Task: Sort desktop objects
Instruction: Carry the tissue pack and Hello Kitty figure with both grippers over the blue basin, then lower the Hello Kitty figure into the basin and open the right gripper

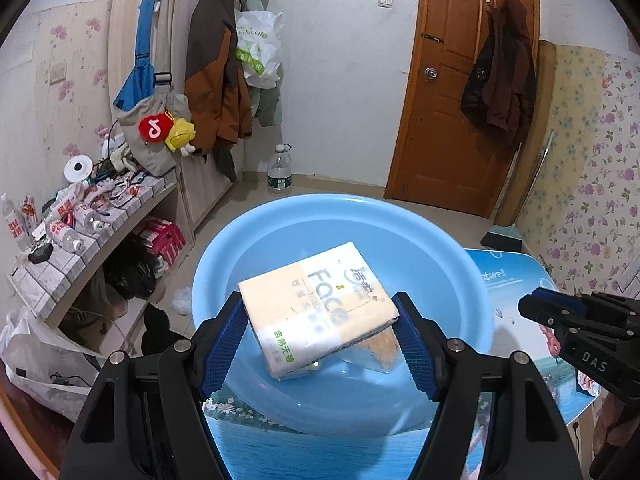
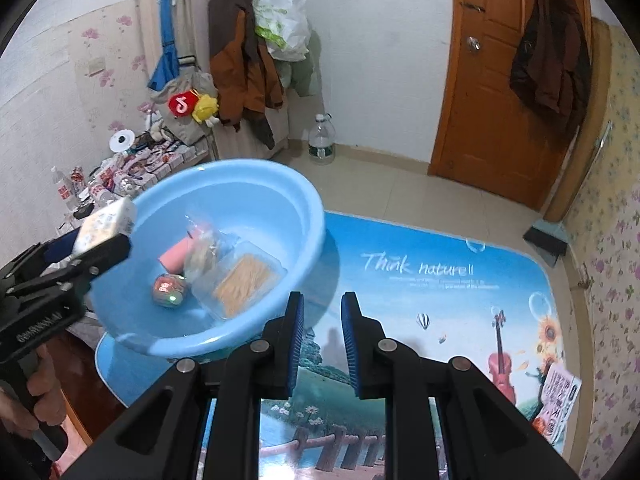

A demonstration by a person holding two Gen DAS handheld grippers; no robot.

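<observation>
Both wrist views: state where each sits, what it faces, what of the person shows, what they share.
Left wrist: on the left gripper, looking down into the light-blue plastic basin; its pads clamp a cream tissue pack.
Right wrist: on the right gripper, narrowly open and holding nothing, facing the printed landscape table mat; a hand shows.
Shared: basin, pack, mat, brown wooden door.

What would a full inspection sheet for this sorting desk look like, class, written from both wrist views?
Surface: desk mat with printed scenery, mostly bare on the right.
Job's things: tissue pack held over the blue basin; inside it a clear cracker packet, a pink box and a small round gadget.
Clutter: printed card at the mat's right edge.
Grippers: left tool shut on the tissue pack; right tool empty, narrowly open.
Cables: nothing seen on the desk.
Surroundings: cluttered shelf, hanging coats, wooden door, water bottle.
</observation>
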